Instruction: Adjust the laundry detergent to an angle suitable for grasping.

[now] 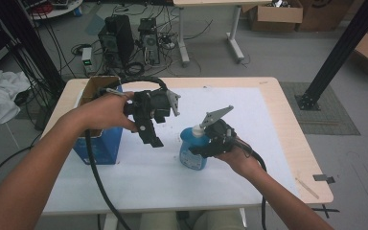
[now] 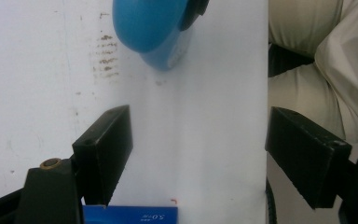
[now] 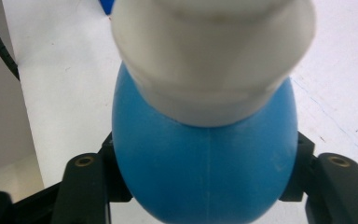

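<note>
Right gripper view: your right gripper [image 3: 205, 186] clamps the blue bottle [image 3: 205, 158] steady, while your left gripper [image 2: 198, 154] hovers released, ready.

The high view looks forward and down from above the person's side onto the table [image 1: 287, 124], forearms entering from 6 o'clock. The left gripper view faces steeply down along its jaws at the white table cover [image 2: 37, 84], fairly near, with the blue bottle [image 2: 151, 28] at 12 o'clock. The right gripper view sits very close above the same blue bottle [image 3: 205, 172], looking down on its white cap [image 3: 214, 51]. All three views share that bottle and the white cover.
</note>
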Action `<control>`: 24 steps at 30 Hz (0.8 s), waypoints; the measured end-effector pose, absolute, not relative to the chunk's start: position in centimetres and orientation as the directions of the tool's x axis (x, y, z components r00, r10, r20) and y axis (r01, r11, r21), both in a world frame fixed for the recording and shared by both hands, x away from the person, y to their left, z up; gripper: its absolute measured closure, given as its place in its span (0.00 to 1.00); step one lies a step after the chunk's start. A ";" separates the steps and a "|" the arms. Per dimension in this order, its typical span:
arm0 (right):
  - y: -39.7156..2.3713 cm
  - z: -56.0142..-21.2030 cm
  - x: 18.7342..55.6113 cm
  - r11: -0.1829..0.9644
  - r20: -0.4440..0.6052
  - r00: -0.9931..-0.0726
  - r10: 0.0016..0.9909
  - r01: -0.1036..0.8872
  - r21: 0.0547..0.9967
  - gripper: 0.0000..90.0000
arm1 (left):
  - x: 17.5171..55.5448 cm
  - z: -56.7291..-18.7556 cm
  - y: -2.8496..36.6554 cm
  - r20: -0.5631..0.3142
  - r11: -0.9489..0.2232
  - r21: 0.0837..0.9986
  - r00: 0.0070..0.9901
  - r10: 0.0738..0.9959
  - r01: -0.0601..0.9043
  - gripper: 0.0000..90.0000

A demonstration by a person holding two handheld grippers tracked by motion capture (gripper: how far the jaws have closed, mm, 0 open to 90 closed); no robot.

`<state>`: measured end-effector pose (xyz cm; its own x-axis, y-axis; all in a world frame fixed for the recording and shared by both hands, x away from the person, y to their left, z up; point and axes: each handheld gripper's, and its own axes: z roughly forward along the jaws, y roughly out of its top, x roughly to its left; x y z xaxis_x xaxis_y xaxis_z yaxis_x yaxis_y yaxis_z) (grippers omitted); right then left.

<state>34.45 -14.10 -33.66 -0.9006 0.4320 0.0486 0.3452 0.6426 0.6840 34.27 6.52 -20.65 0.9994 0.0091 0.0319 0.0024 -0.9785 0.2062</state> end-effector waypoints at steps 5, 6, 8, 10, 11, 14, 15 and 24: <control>-14.0 -33.6 34.3 0.653 0.024 -0.904 0.427 0.327 0.684 0.46 | 34.3 -20.7 6.5 0.029 -0.979 0.203 1.000 0.009 0.003 0.26; -14.0 -33.6 34.3 0.653 0.024 -0.904 0.427 0.327 0.684 0.46 | 34.3 -20.7 6.5 0.029 -0.979 0.203 1.000 0.009 0.003 0.26; -13.9 -33.5 34.2 0.662 0.005 -0.908 0.418 0.308 0.683 0.47 | 34.3 -20.7 6.5 0.028 -0.979 0.206 1.000 0.010 0.004 0.26; -13.8 -33.3 34.1 0.672 -0.016 -0.913 0.407 0.288 0.683 0.47 | 34.3 -20.7 6.5 0.027 -0.979 0.202 1.000 0.012 0.006 0.26; -13.8 -33.3 34.1 0.672 -0.016 -0.913 0.407 0.288 0.683 0.47 | 34.3 -20.7 6.5 0.027 -0.979 0.205 1.000 0.013 0.007 0.26; -13.9 -33.2 34.2 0.675 -0.011 -0.917 0.398 0.284 0.681 0.48 | 34.4 -20.7 6.5 0.028 -0.979 0.203 1.000 0.013 0.007 0.26; -13.9 -33.2 34.3 0.682 -0.018 -0.924 0.382 0.269 0.680 0.48 | 34.4 -20.7 6.5 0.028 -0.979 0.203 1.000 0.013 0.007 0.27; -14.0 -32.1 35.0 0.724 -0.026 -0.961 0.274 0.188 0.663 0.48 | 34.4 -20.7 6.9 0.025 -0.978 0.207 0.999 0.032 0.026 0.27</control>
